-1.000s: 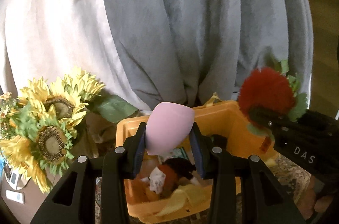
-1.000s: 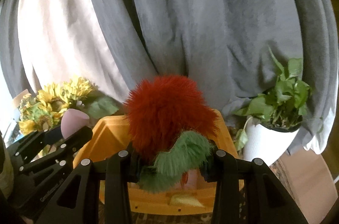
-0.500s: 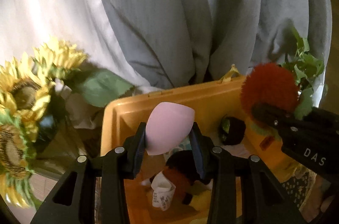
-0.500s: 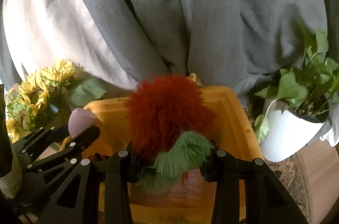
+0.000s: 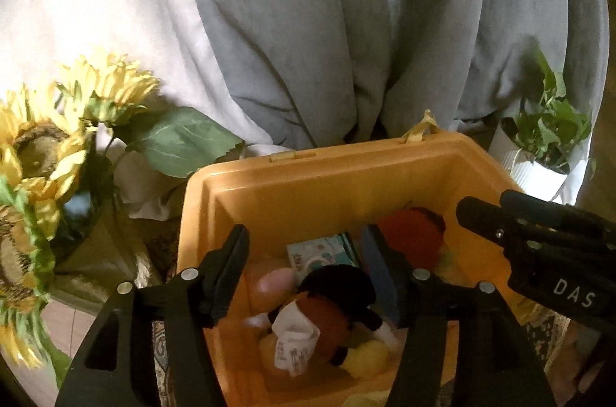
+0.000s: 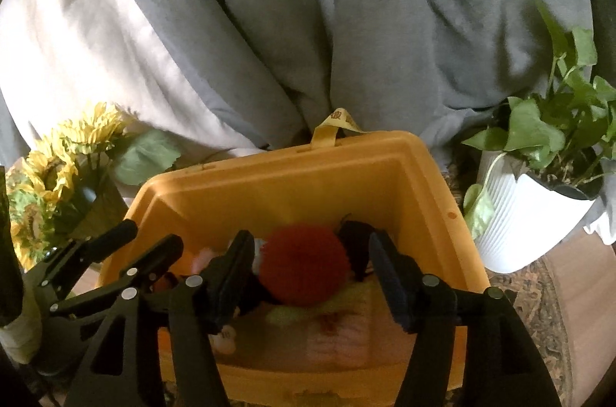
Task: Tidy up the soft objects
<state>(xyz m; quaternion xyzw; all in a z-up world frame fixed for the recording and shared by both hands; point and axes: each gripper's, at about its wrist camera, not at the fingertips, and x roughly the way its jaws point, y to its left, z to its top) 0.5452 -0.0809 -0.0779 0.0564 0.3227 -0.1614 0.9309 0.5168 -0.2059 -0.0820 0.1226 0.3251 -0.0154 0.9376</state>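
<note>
An orange plastic bin (image 5: pixel 327 172) (image 6: pixel 292 172) holds several soft toys. My left gripper (image 5: pixel 308 247) is open and empty above it. The pink egg-shaped sponge (image 5: pixel 275 282) lies blurred in the bin, beside a brown-and-black plush (image 5: pixel 327 307). My right gripper (image 6: pixel 312 249) is open and empty over the bin. The red fuzzy ball with green leaves (image 6: pixel 302 266) lies below it in the bin and also shows in the left wrist view (image 5: pixel 412 237). The right gripper (image 5: pixel 539 245) reaches in from the right in the left wrist view.
Sunflowers (image 5: pixel 42 153) (image 6: pixel 50 172) stand left of the bin. A white ribbed pot with a green plant (image 6: pixel 535 210) (image 5: pixel 539 153) stands to its right. Grey and white cloth (image 5: pixel 308 22) hangs behind. A patterned rug (image 6: pixel 546 299) lies under the bin.
Both grippers moved forward over the bin and opened. The pink sponge dropped from the left gripper and the red fuzzy ball dropped from the right gripper into the bin.
</note>
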